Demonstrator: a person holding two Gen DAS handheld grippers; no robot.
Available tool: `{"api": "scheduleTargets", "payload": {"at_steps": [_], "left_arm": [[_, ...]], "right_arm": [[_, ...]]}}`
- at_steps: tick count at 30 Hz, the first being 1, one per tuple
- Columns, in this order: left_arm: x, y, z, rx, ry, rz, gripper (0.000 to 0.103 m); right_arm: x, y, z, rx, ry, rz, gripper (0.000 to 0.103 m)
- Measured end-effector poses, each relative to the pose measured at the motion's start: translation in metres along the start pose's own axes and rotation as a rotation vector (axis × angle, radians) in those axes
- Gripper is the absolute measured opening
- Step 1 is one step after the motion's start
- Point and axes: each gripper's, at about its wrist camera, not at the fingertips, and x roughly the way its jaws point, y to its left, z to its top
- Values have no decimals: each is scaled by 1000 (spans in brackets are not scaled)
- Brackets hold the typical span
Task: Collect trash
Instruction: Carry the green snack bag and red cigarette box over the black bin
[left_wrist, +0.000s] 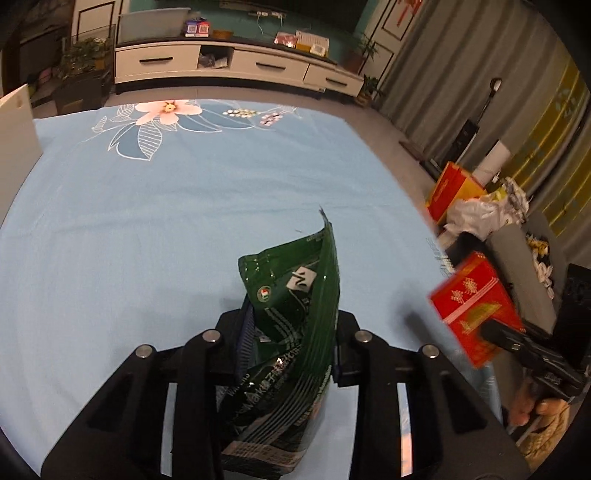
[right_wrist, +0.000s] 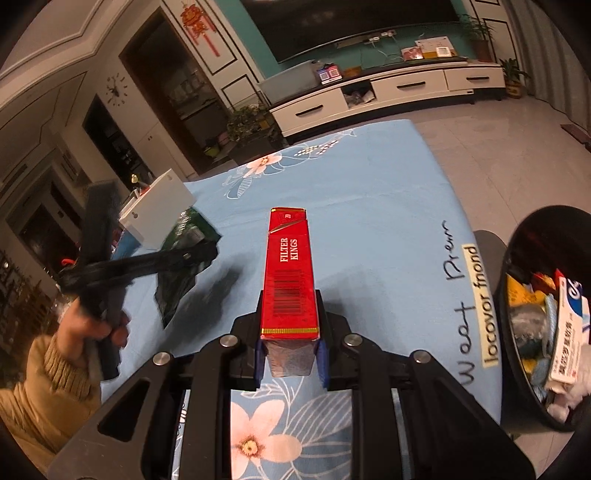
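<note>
My left gripper (left_wrist: 288, 332) is shut on a crumpled dark green snack bag (left_wrist: 295, 295) and holds it above the blue floral tablecloth (left_wrist: 166, 206). The bag also shows in the right wrist view (right_wrist: 184, 254), at the left. My right gripper (right_wrist: 290, 332) is shut on a red cigarette box (right_wrist: 290, 269) marked FILTER KINGS and holds it above the cloth (right_wrist: 369, 221). The red box also shows blurred in the left wrist view (left_wrist: 476, 306), at the right. A black trash bin (right_wrist: 535, 325) with several pieces of trash in it stands off the table's right edge.
A white box (right_wrist: 155, 210) stands at the table's far left. In the left wrist view, orange boxes (left_wrist: 450, 188) and white bags (left_wrist: 476, 214) lie on the floor to the right. A white TV cabinet (left_wrist: 236, 62) stands beyond the table.
</note>
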Motion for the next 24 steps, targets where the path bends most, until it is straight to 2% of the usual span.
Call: {"api": "scheduleTargets", "payload": {"at_steps": [13,24], "left_arm": [[-69,-79,-54,41,-69,41,34],[-93,-145,-65,151,-103,17,34]], "right_arm": [[-54,4,-12,-3,-57,-46,22],[-106,-18,-18,35,-141,-115,22]]}}
